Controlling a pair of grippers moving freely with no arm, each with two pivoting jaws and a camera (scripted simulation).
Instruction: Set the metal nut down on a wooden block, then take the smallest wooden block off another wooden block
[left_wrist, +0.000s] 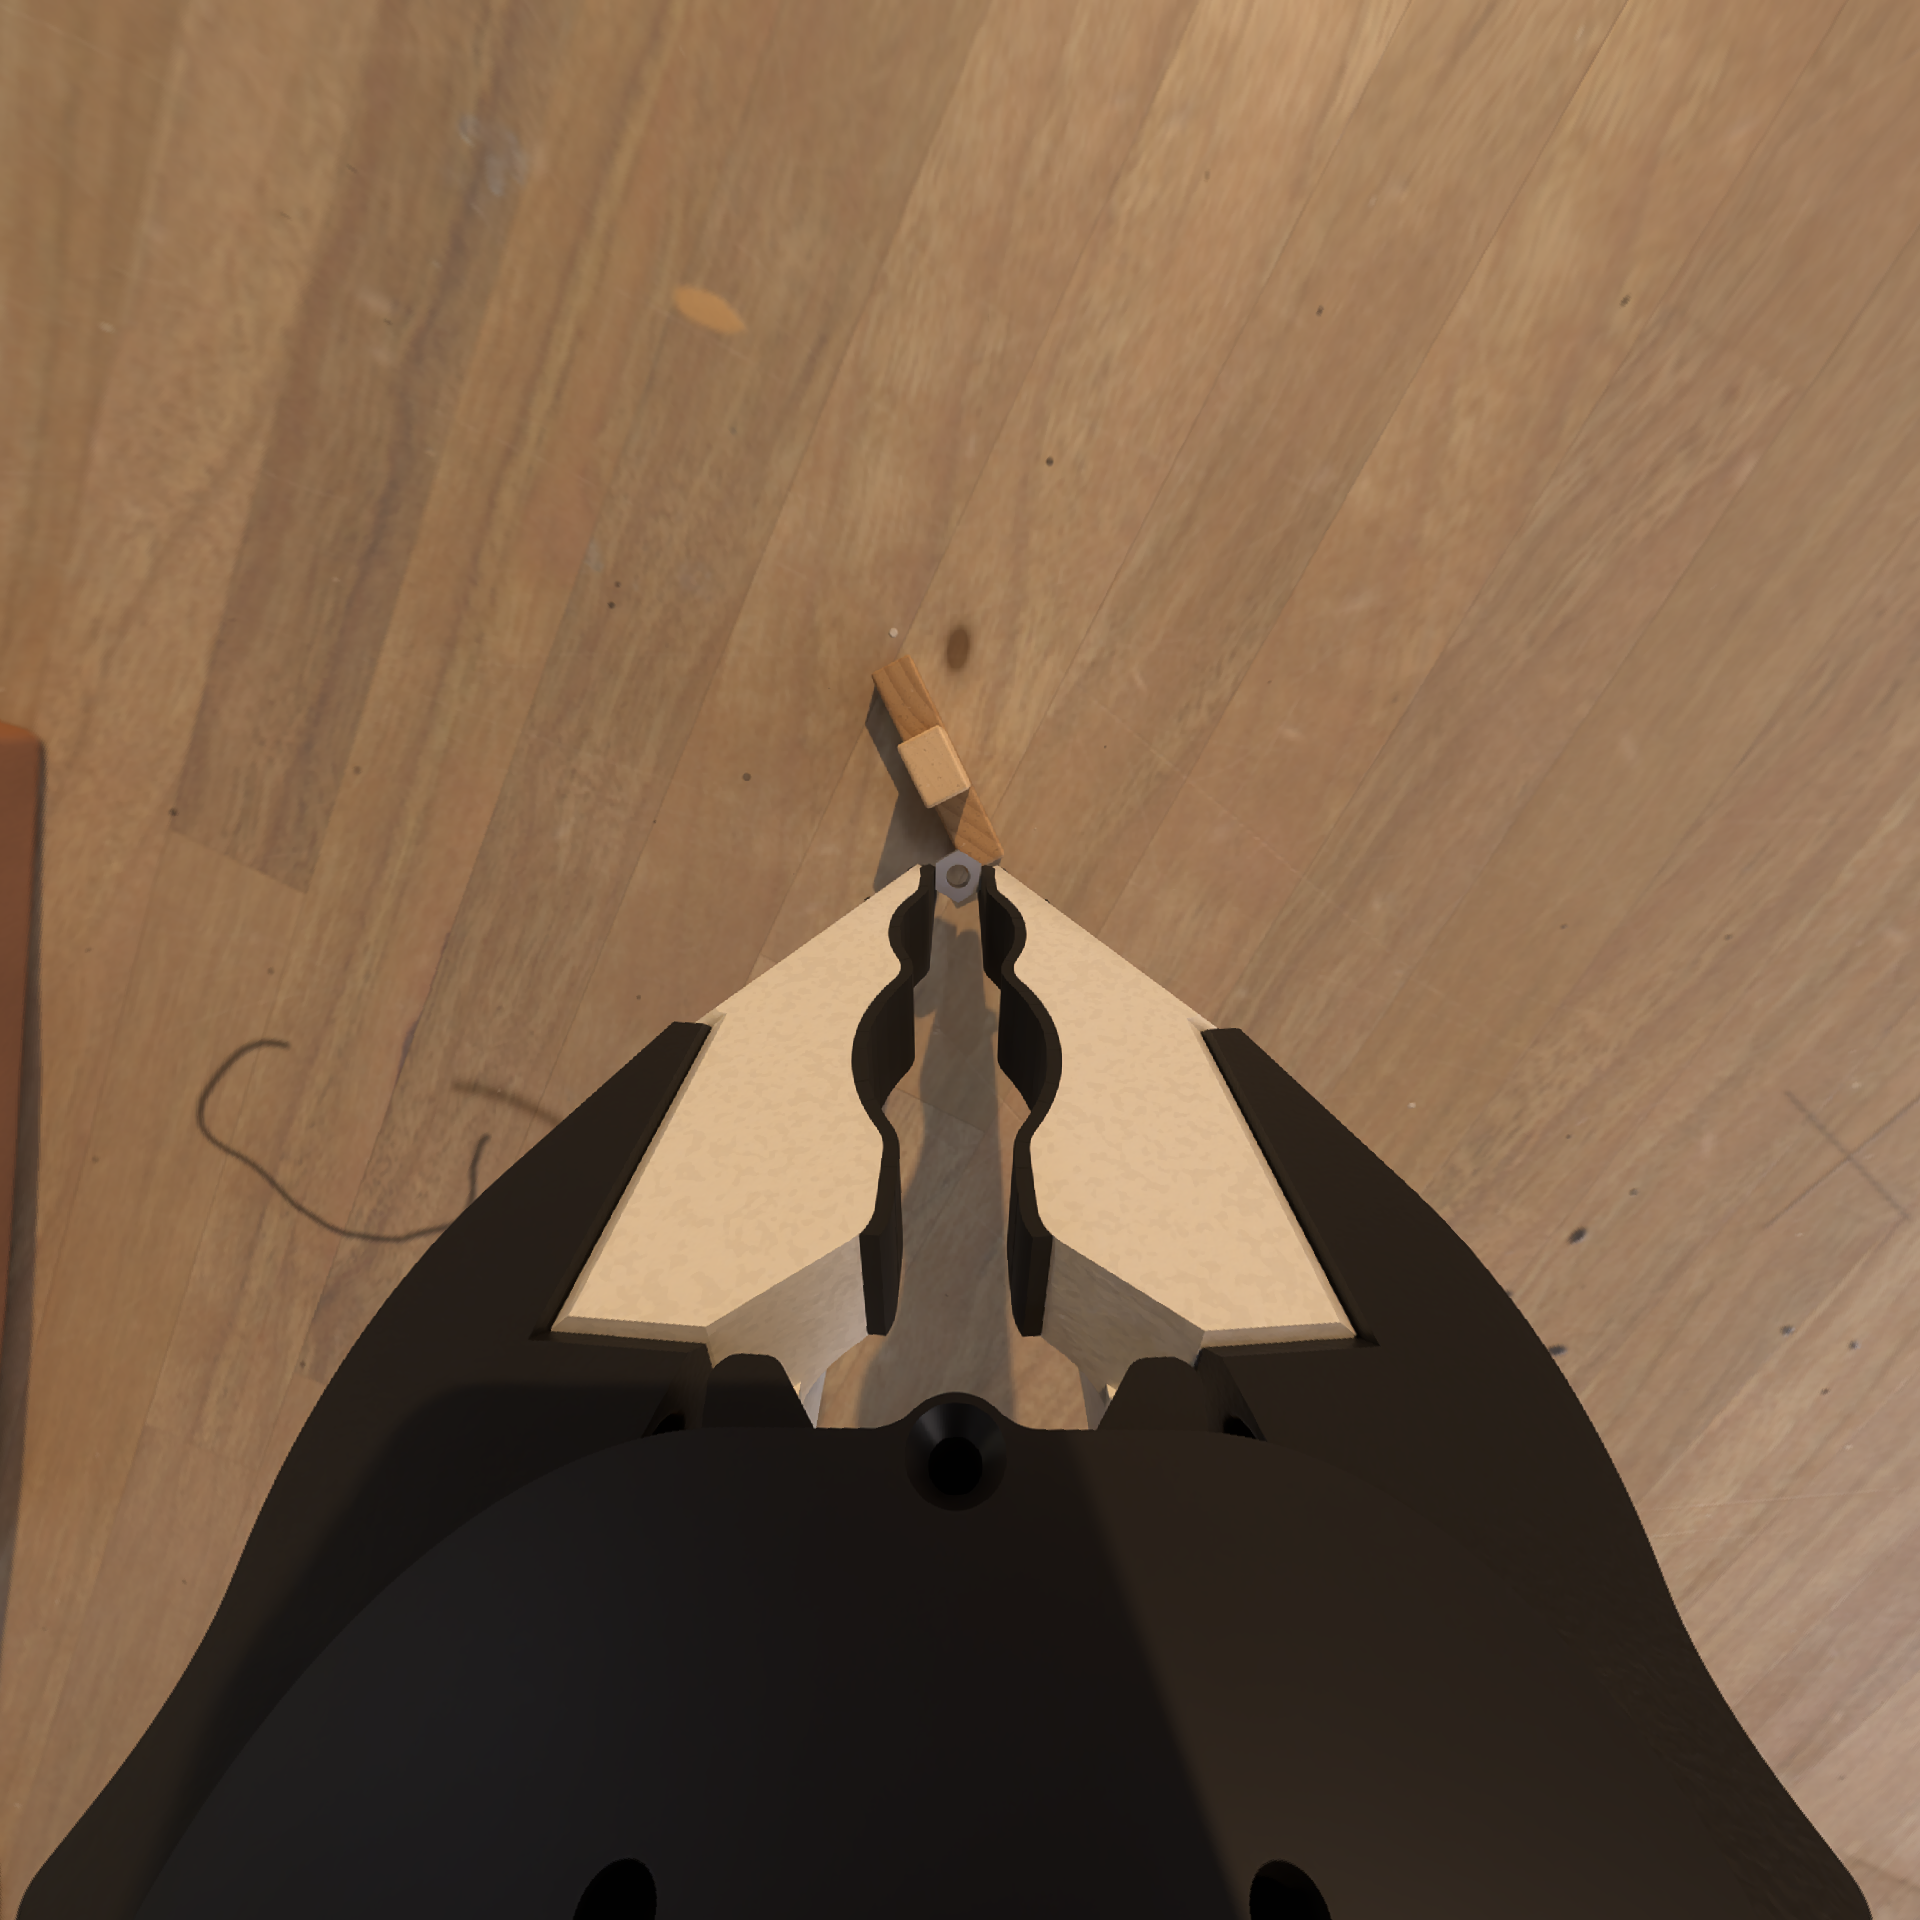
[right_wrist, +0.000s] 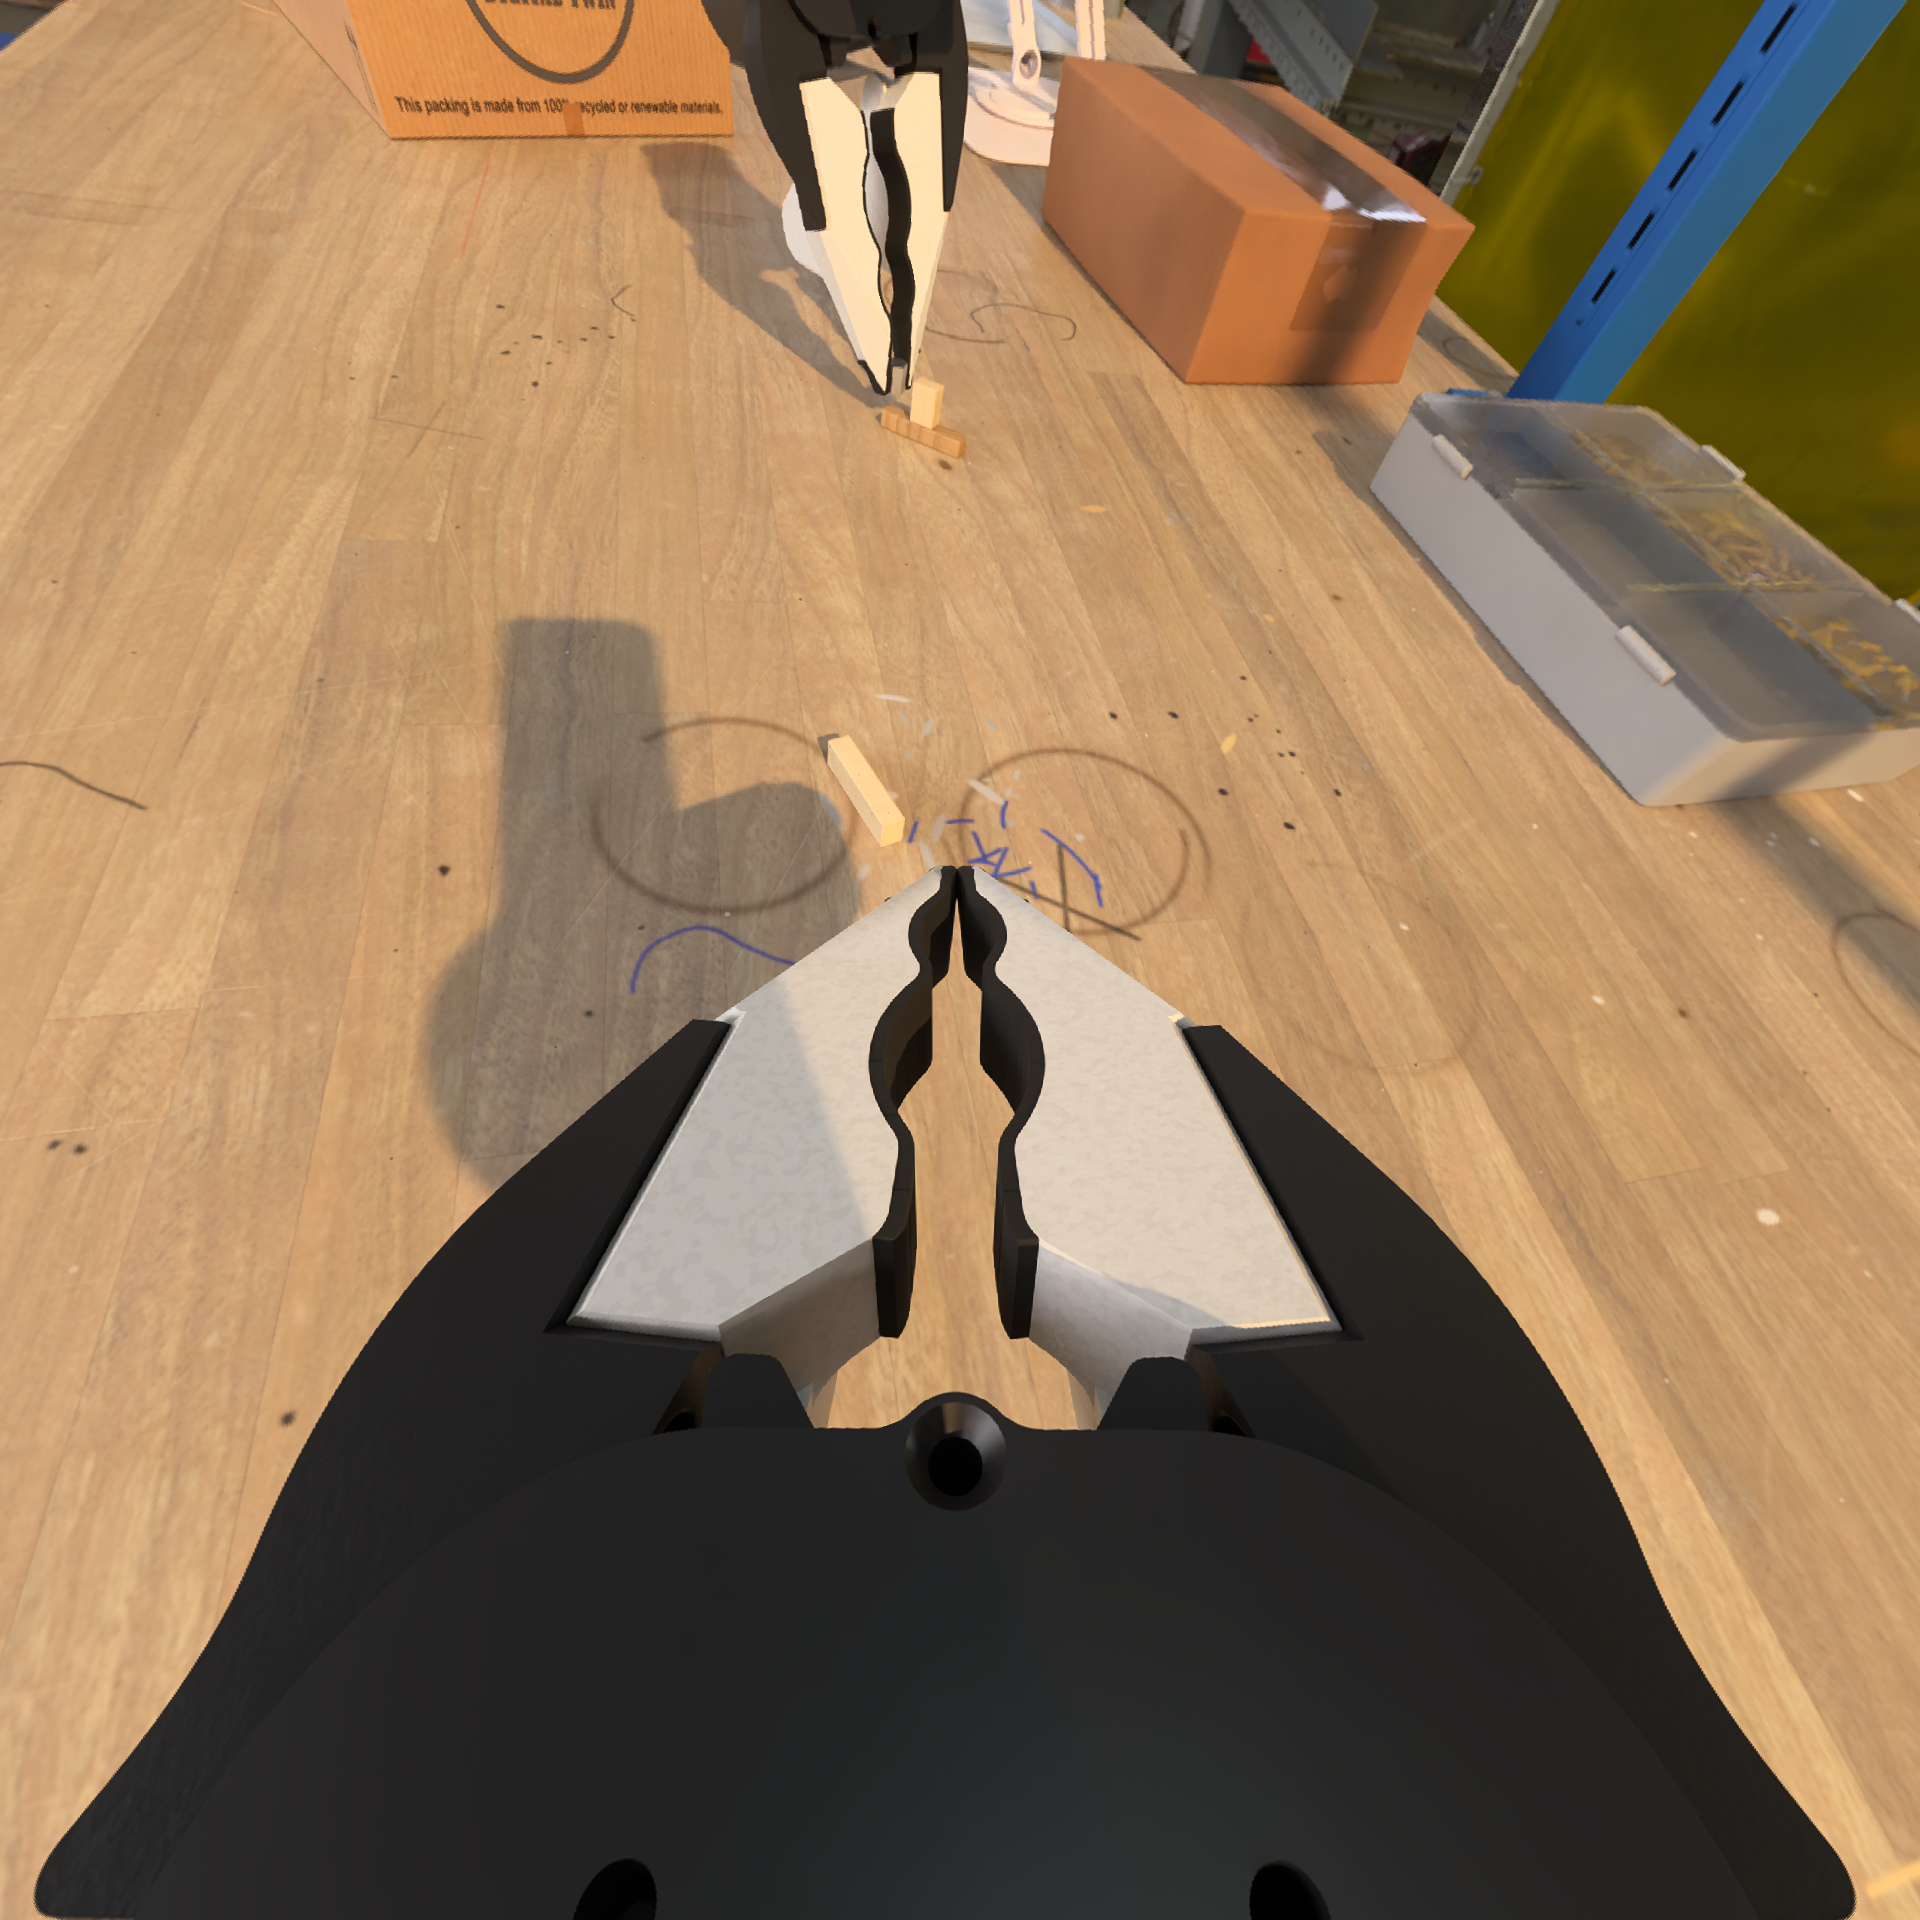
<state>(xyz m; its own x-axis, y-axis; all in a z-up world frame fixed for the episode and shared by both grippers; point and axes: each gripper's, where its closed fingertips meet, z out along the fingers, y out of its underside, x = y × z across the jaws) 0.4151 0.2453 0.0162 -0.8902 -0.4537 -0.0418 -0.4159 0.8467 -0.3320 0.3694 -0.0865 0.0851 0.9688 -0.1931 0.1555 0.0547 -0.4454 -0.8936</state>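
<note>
My left gripper is shut on a small grey metal nut and holds it just above the near end of a long flat wooden block. A small pale wooden block stands on the middle of that long block. In the right wrist view the left gripper hangs point-down beside the small block on the flat block; the nut is hidden there. My right gripper is shut and empty, low over the table. A pale wooden stick block lies just ahead of it, to the left.
On the wooden table stand a brown cardboard box at the back right, a printed cardboard box at the back, and a grey clear-lidded parts case on the right. A blue post rises behind it.
</note>
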